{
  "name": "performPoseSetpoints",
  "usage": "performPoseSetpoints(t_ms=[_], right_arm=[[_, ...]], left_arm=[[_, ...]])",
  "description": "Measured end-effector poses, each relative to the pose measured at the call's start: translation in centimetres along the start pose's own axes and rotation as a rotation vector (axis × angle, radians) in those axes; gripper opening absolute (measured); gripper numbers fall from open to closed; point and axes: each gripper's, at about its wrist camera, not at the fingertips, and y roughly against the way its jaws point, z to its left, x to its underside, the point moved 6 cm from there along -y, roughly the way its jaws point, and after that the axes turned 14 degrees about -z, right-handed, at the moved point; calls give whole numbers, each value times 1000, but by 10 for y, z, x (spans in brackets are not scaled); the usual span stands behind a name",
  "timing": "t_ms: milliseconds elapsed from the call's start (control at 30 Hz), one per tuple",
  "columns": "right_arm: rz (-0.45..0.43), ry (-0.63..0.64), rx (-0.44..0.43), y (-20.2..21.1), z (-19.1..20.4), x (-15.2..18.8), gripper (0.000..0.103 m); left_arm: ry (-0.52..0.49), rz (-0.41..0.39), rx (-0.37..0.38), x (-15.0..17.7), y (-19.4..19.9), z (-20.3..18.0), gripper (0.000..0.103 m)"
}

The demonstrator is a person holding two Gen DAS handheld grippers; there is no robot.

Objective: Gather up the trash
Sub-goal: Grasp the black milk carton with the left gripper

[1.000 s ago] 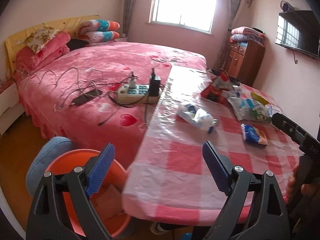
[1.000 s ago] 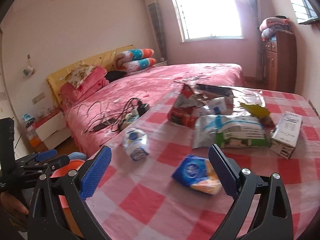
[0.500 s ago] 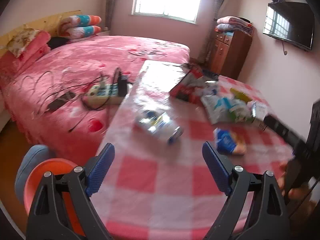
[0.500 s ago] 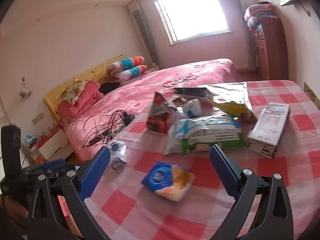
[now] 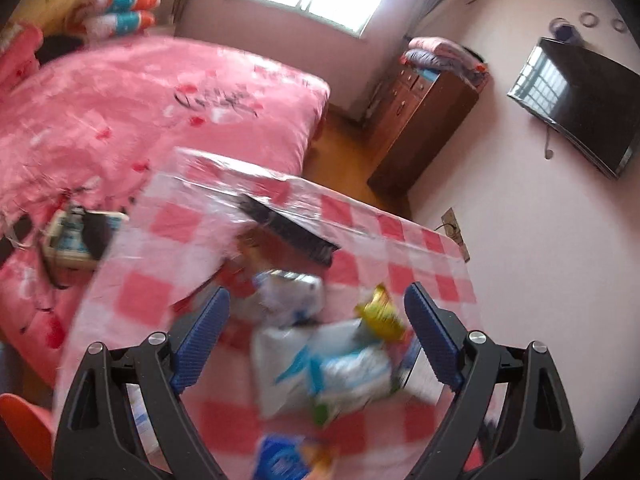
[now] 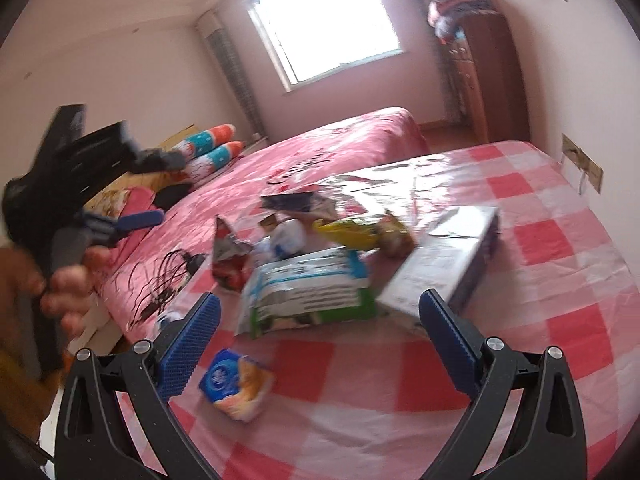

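The left gripper (image 5: 316, 336) now hangs over the wrappers (image 5: 332, 364) mid-tabletop (image 5: 168, 220), jaws spread and empty; the right gripper's (image 6: 320, 336) jaws likewise.

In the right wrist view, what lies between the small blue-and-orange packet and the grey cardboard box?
The white-and-green plastic bag lies between the packet and the box, on the checked tablecloth, in the right wrist view.

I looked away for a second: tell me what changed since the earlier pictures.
The left gripper swung from the orange bin, along the table's near edge, in over the white-and-green bag. The right gripper drifted closer to that bag. Both stayed open and empty; the trash on the table lay untouched.
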Motion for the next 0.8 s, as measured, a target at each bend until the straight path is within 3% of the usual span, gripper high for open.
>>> performPoseSetpoints(t_ms=[267, 533, 700, 800], right_arm=[[-44, -143, 81, 8, -53, -18, 98], [-38, -226, 90, 12, -79, -20, 98], [-32, -228, 82, 12, -80, -18, 98], [-22, -234, 79, 10, -83, -16, 98]], left_arm=[[160, 140, -90, -4, -103, 8, 89], [170, 178, -149, -4, -147, 11, 88], [199, 211, -176, 3, -169, 18, 80], [230, 229, -186, 9, -179, 24, 67]])
